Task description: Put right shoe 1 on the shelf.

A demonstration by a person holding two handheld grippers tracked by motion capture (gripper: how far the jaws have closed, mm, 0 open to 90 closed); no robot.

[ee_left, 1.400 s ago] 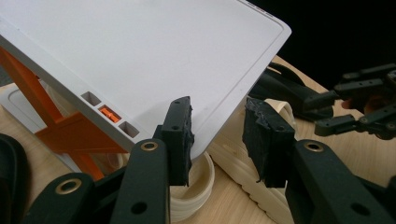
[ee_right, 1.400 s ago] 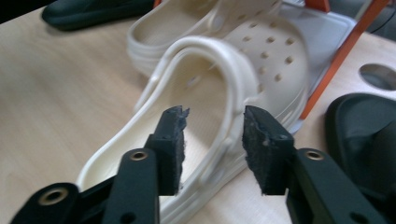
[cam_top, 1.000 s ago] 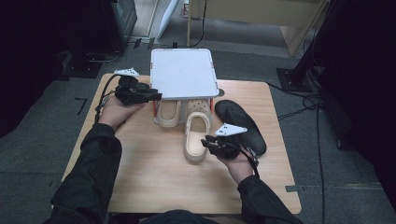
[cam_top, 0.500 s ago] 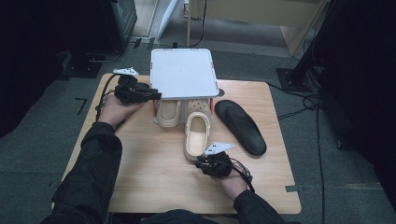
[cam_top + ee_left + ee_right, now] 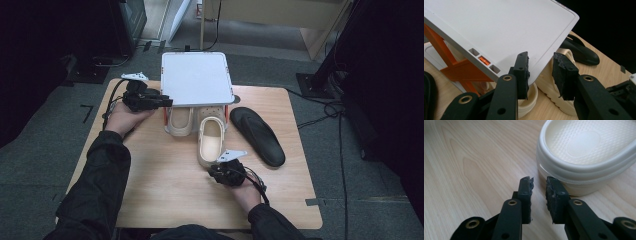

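A white shelf (image 5: 196,77) on orange legs (image 5: 451,67) stands at the table's far middle. One cream clog (image 5: 178,120) sits half under it. A second cream clog (image 5: 211,140) lies in front, to the right. A black sandal (image 5: 257,135) lies right of both. My left gripper (image 5: 167,103) is open at the shelf's front left corner; in the left gripper view that gripper (image 5: 540,57) has the corner of the shelf (image 5: 499,32) just beyond its jaws. My right gripper (image 5: 217,172) hovers low by the second clog's heel (image 5: 586,147), where this gripper (image 5: 539,181) is narrowly open and empty.
Bare wooden table (image 5: 165,190) spreads in front of the clogs and to the left. A cable (image 5: 257,182) trails from the right gripper along the hand. Dark floor and cables surround the table.
My right gripper has left the black sandal's side and moved left and nearer to the person, down to the second clog's heel. The left gripper has held still.
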